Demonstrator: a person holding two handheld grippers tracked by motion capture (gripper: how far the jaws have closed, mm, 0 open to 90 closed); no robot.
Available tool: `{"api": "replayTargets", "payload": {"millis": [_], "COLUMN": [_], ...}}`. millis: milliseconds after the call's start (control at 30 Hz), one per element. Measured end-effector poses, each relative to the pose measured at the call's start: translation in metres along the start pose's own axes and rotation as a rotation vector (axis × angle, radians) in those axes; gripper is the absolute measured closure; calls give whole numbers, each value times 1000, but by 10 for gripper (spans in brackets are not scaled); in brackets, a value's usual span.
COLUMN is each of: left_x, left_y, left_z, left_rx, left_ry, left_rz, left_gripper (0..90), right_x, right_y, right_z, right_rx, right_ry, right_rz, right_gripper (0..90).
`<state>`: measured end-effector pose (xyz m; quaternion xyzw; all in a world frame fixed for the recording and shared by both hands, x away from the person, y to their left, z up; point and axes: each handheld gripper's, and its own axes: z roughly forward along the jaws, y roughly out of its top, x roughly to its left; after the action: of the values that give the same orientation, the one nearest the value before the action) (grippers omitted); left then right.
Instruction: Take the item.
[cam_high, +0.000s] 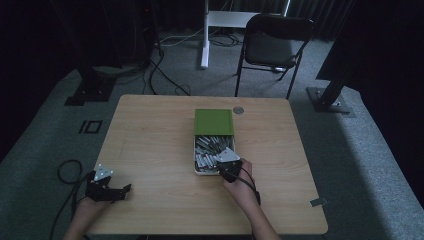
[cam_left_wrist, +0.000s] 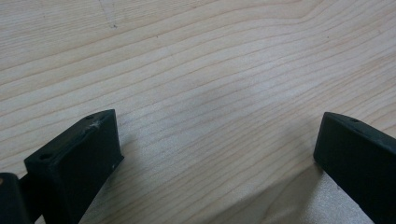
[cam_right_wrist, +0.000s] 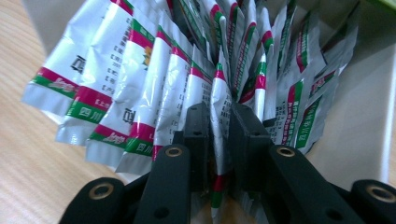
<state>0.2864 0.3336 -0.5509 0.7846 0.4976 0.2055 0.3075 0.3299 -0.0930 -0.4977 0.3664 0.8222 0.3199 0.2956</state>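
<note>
Packets of shiny silver foil with green and red stripes stand packed side by side in a white open box on the light wooden desk. The box has a flat green lid lying over its far end. The box sits near the middle of the desk, a bit toward the right side.

At the near end of the box, the right gripper reaches in among the packets. Its black jaws are pressed together on one silver packet, which stands upright between them. More packets fan out on both sides of it. In the high view the right gripper is at the near right corner of the box, with the person's right hand behind it.

Far to the left of the box, near the desk's left front corner, is the left gripper. In its own view, the left gripper's jaws are wide apart with nothing but bare wood between them.

Behind the desk, past the box, a black folding chair stands on the grey floor.
</note>
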Motion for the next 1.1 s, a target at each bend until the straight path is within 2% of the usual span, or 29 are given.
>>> {"api": "replayTargets", "payload": {"millis": [167, 233, 500, 933, 1100], "left_x": [0, 0, 0, 0, 0], "left_y": [0, 0, 0, 0, 0], "left_z": [0, 0, 0, 0, 0], "left_rx": [0, 0, 0, -2, -3], "left_ry": [0, 0, 0, 0, 0], "left_rz": [0, 0, 0, -2, -1], "left_gripper": [14, 14, 14, 14, 14], "right_x": [-1, -4, -9, -19, -28], "right_y": [0, 0, 4, 22, 30], "right_z": [2, 0, -7, -31, -45], "right_rx": [13, 12, -10, -88, -147], "right_ry": [-27, -24, 10, 52, 54], "right_rz": [40, 75, 125, 177, 213], "right_gripper": [866, 879, 882, 884, 884]}}
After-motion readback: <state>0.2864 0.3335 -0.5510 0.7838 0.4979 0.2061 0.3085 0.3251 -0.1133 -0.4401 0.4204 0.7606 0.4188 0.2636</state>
